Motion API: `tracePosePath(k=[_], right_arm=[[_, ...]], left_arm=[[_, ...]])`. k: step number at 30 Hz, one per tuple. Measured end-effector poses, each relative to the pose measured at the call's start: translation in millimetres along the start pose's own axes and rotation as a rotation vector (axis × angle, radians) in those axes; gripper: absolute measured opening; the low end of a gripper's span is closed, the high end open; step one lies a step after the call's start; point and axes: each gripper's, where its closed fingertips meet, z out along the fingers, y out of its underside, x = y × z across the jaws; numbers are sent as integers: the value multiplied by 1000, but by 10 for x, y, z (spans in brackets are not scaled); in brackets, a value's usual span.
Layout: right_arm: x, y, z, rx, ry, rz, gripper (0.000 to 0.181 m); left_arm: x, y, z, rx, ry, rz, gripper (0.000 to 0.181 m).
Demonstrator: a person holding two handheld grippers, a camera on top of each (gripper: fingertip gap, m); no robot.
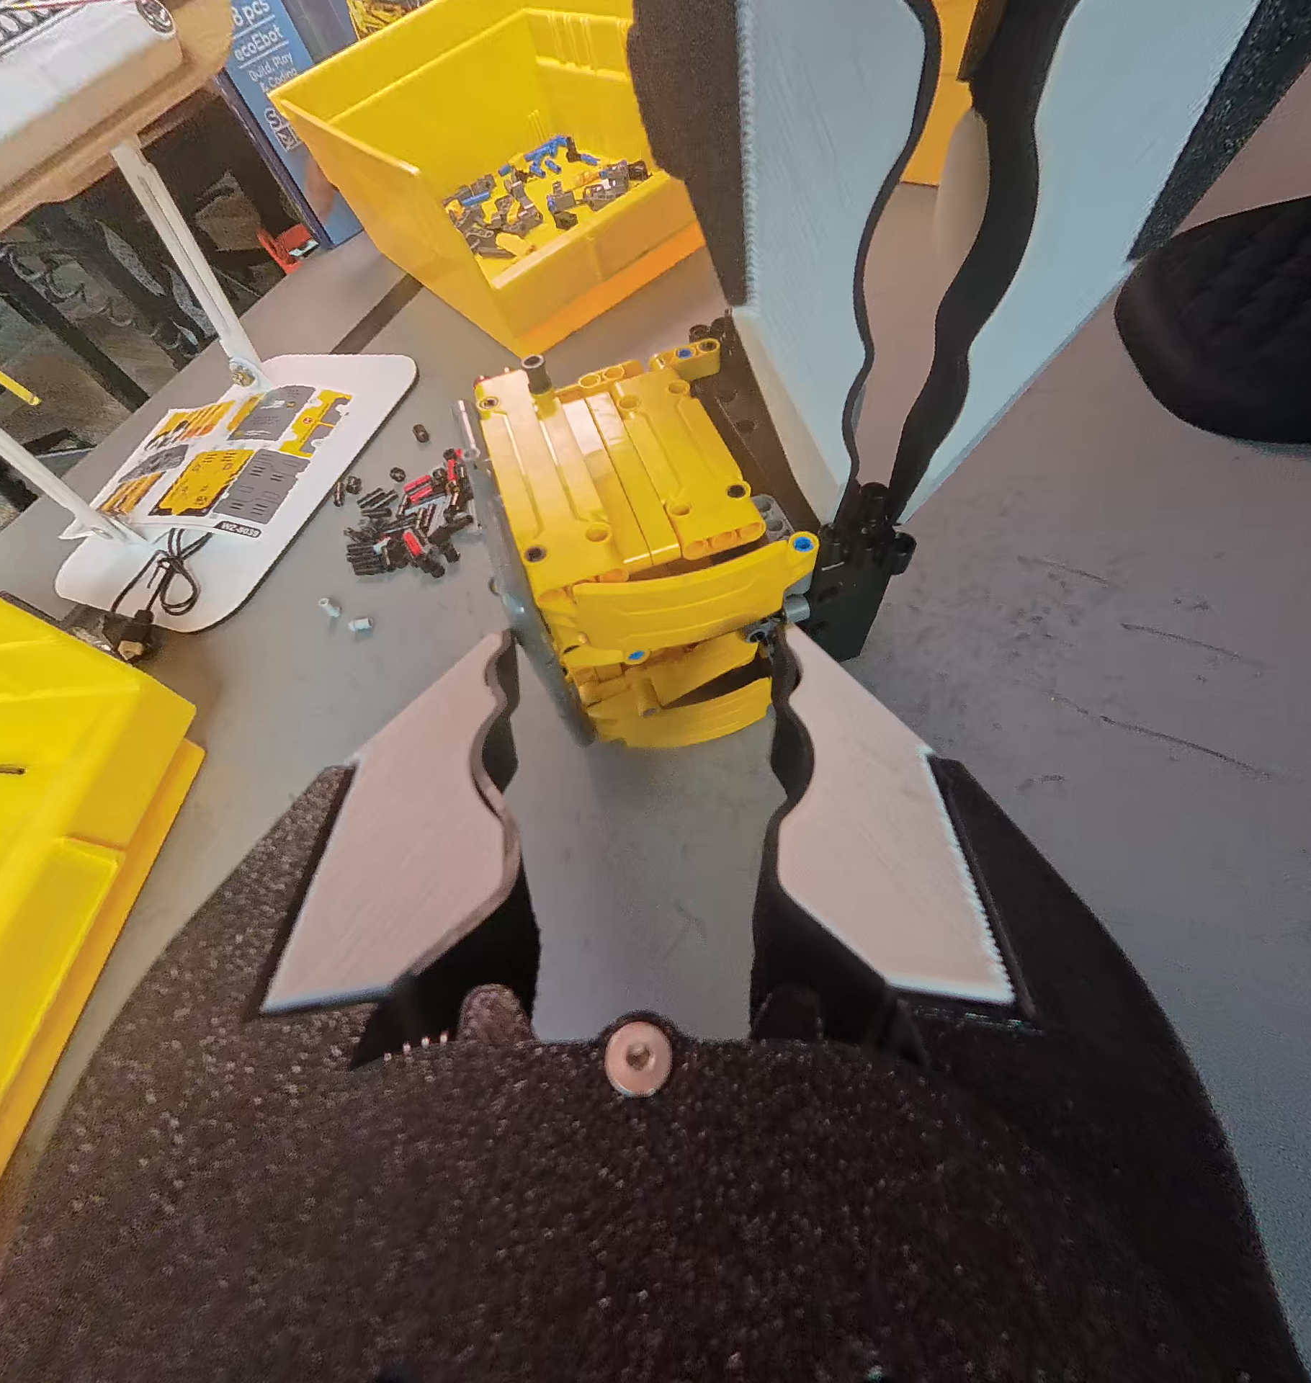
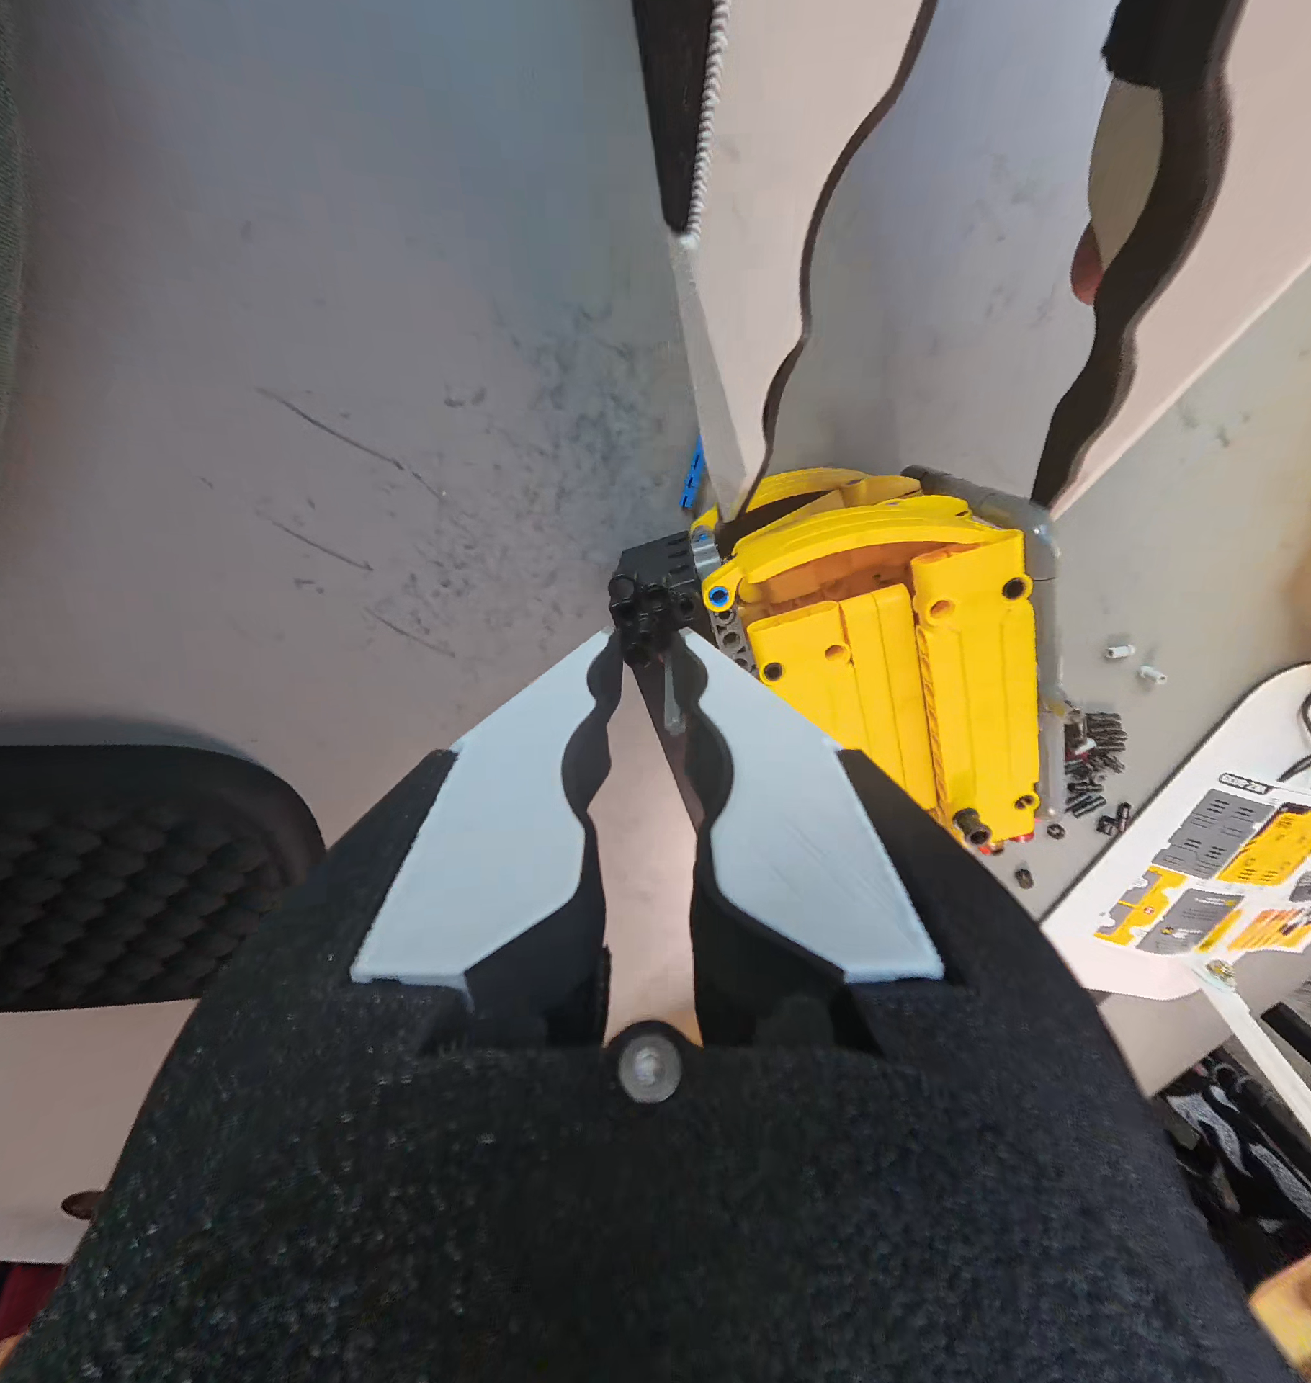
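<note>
A yellow brick model (image 1: 637,509) with ribbed panels and a grey frame stands on the grey table (image 1: 1086,673). My left gripper (image 1: 645,647) is shut on the model's near end, one finger on each side. My right gripper (image 1: 873,516) comes in from above and is shut on a black connector block (image 1: 858,576) at the model's right corner. In the right wrist view, my right gripper (image 2: 649,647) pinches the black block (image 2: 649,599) beside the yellow model (image 2: 899,658). The left gripper (image 2: 892,505) straddles the model's far end.
A yellow bin (image 1: 428,112) with small dark and blue parts stands behind the model. A pile of black and red pins (image 1: 405,524) lies left of it, by a white lamp base (image 1: 368,382) bearing a sticker sheet. Another yellow bin (image 1: 54,786) is at left; a black chair armrest (image 1: 1251,322) at right.
</note>
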Motion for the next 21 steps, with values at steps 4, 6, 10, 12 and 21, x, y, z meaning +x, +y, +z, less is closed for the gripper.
tracePosePath(k=[4,6,10,12,21], right_arm=[[37,-41,-4,43,-4,72,17],[37,-103,-1,87,-13,98,13],[36,-130,9,88,-13,95,7],[84,-142,14,95,19,87,6],[317,-324,-149,330,49,244,6]], left_arm=[[-80,0,-138,3,6,14,47],[-15,21,-217,-9,88,-7,40],[265,95,-268,-43,285,-54,32],[408,104,-209,-52,330,-46,35],[222,20,25,1,110,-105,44]])
